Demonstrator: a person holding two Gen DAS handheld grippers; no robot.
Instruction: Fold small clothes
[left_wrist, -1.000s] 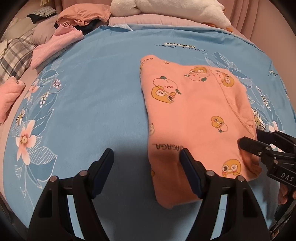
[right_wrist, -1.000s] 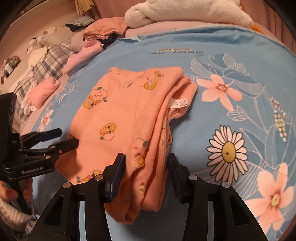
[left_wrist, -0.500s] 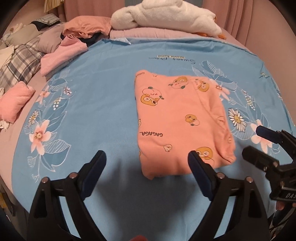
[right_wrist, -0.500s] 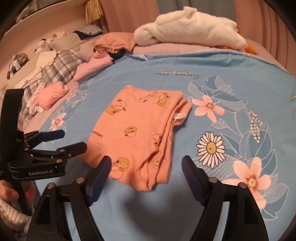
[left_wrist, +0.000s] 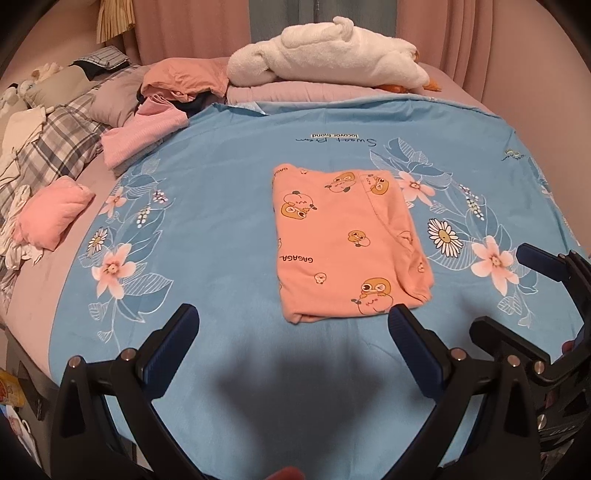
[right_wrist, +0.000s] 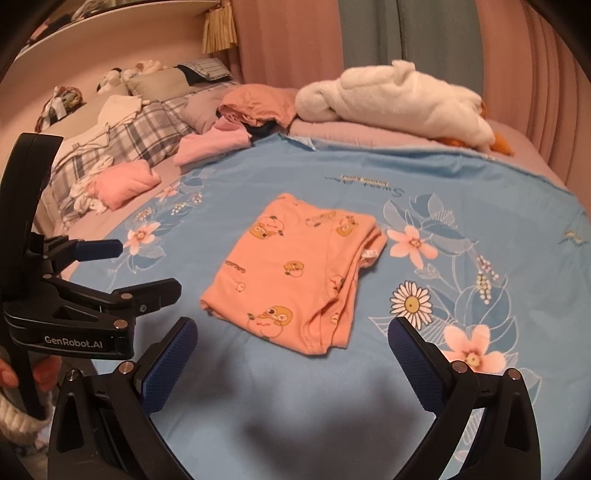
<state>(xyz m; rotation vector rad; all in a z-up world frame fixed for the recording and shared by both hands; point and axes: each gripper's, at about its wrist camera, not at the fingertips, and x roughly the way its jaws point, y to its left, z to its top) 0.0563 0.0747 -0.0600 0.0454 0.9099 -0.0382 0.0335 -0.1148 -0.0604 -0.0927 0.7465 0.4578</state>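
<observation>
Partly cut off, both grippers' fingers (left_wrist: 410, 339) opening, empty, above folded orange garment (left_wrist: 347, 243).

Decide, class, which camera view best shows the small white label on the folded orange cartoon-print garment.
The right wrist view: the white label shows at the layered far right edge of the folded orange cartoon-print garment. The left wrist view shows the garment's flat top and print clearly, but no label is visible there.
</observation>
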